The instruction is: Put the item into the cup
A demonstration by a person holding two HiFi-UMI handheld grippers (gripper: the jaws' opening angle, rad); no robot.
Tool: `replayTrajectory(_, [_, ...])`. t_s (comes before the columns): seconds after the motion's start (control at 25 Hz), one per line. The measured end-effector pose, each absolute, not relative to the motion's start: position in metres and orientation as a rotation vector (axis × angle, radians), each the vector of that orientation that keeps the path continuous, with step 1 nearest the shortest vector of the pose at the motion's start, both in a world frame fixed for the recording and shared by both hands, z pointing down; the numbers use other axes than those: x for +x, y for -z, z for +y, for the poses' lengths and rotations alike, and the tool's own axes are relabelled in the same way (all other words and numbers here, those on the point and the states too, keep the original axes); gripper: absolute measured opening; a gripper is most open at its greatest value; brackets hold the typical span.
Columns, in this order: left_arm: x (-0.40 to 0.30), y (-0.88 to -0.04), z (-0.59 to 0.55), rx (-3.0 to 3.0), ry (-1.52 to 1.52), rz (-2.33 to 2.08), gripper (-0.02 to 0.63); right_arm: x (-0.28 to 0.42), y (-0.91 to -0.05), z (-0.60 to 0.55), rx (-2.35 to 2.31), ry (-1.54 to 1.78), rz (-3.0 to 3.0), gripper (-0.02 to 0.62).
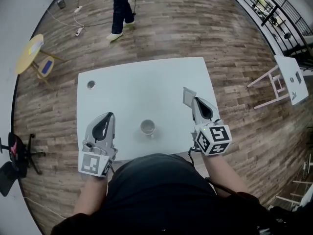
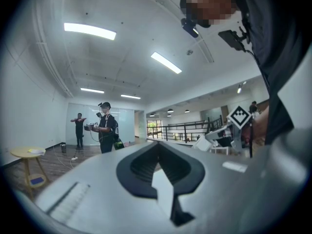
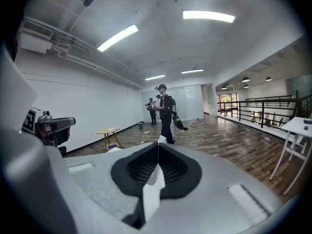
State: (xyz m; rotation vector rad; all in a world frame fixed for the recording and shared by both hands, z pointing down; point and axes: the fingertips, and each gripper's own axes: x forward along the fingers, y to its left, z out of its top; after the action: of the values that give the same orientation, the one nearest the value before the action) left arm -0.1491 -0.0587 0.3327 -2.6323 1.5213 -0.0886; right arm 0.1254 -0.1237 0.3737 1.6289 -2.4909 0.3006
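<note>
Two claws over white rectangular worktop (image 1: 146,77). Right claw (image 1: 194,100) clamped shut on thin pale-grey flat card (image 1: 188,95), held right of small white cup (image 1: 147,127). Left claw (image 1: 110,116) closed, empty, near left. Cup looks empty; carry-over and drop remain.

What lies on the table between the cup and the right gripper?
Nothing: head view shows bare table between cup and right gripper, which grips the item.

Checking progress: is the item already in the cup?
No, the right tool grips the flat pale item, right of the cup.
</note>
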Motion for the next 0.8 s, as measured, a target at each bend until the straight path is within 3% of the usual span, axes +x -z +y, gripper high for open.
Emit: replayTrajectory(0.8, [-0.174, -0.337, -0.045, -2.575, 0.114, 1.658, 0.000, 0.078, -0.390, -0.113, 1.411, -0.286, -2.576, 0.006])
